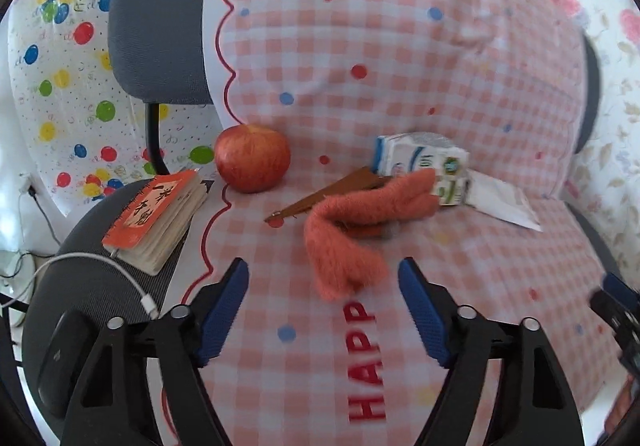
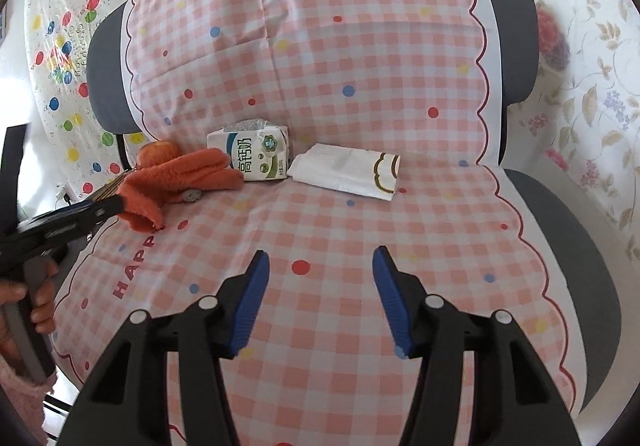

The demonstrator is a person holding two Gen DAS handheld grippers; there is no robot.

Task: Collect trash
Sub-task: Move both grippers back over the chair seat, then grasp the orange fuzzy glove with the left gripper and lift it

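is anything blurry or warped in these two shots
Left wrist view: strong fisheye bend, dark corners, the right gripper at the edge smeared, the milk carton slightly soft. Right wrist view: same bend, carton print sharp, soft daylight, no harsh glare.

A fuzzy orange glove of napped cloth lies on the thin, smooth checked cover over a chair of matt grey woven fabric. The milk carton is glossy printed card, the tissue pack soft white paper, the apple shiny-skinned, and the claw pads ribbed blue rubber on matt black plastic.
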